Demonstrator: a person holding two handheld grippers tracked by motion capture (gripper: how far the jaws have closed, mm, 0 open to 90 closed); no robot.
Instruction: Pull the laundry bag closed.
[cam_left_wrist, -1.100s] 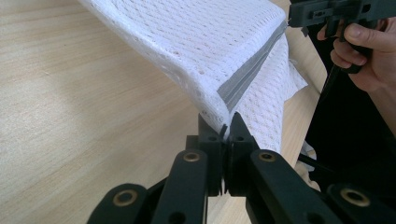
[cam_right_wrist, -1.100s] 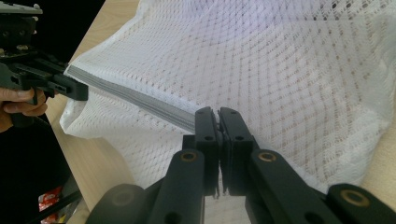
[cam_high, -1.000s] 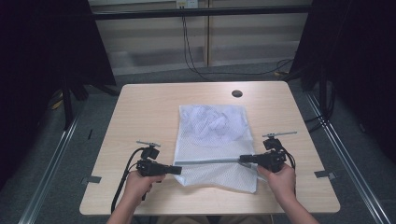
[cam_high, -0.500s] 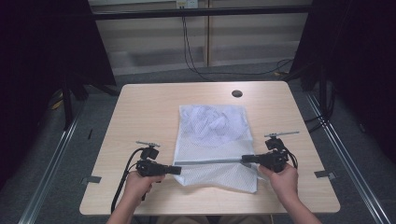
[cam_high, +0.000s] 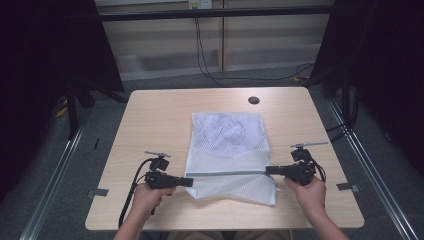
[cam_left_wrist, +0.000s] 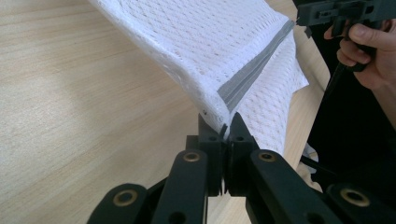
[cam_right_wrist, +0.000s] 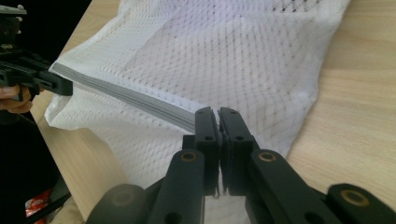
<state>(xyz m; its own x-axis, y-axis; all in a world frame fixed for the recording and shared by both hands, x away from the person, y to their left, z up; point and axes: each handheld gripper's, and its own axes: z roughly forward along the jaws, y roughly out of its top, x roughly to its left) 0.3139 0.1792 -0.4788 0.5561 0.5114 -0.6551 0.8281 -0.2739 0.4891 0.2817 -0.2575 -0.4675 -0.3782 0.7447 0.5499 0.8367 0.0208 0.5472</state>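
Mesh bag (cam_high: 227, 150) stretched between left claw (cam_high: 189, 181) and right claw (cam_high: 269, 170).

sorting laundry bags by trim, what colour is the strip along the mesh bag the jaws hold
Grey, on a white mesh bag; the strip shows best in the left gripper view.

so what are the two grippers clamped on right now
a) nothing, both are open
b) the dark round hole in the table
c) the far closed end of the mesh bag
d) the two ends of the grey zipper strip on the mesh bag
d: the left gripper and the right gripper are each shut on an end of the grey zipper strip of the white mesh bag, which runs straight between them.
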